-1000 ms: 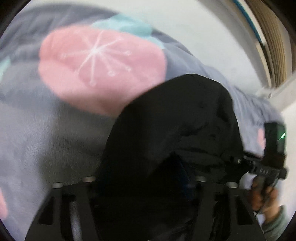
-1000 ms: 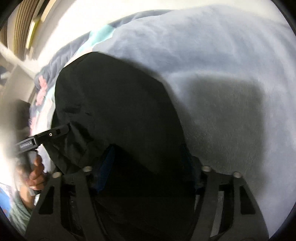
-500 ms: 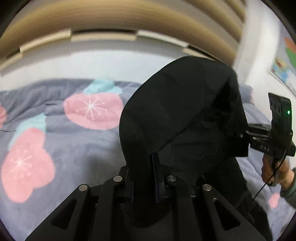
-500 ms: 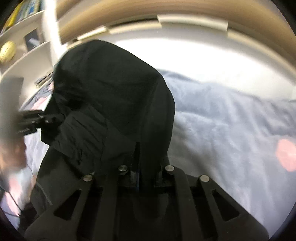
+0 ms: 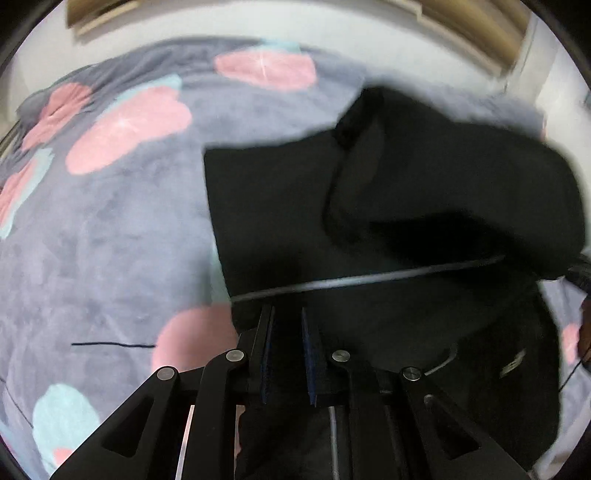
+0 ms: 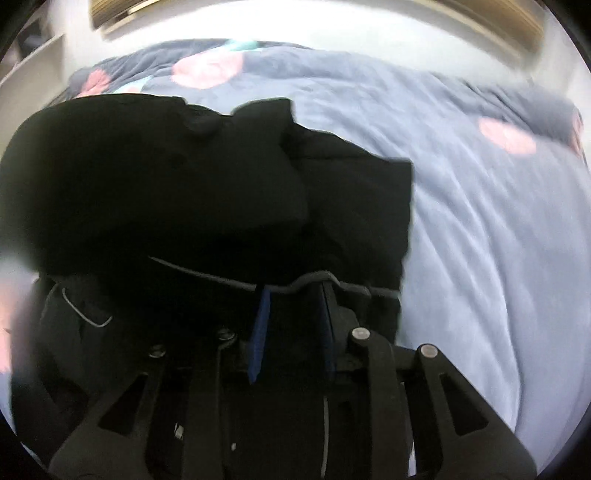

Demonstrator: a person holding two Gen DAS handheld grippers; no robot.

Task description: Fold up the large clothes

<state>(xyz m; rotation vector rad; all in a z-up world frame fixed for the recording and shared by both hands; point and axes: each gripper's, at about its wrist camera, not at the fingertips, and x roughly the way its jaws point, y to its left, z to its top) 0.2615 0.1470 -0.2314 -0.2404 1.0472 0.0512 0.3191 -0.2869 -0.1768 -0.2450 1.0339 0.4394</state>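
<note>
Since half a second ago, black jacket point(image 5: 388, 206) lowered from raised hold onto bed point(image 5: 110, 229). Left tongs point(image 5: 287, 314) and right tongs point(image 6: 293, 291) seen narrowly parted, hem between them. Folded edges should be aligned before withdrawal.

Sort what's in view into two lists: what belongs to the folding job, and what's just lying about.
Belongs to the job:
black garment
left tongs
right tongs

Just there:
grey bedspread with pink and teal blotches, under the garment
wooden slats behind the bed
</note>
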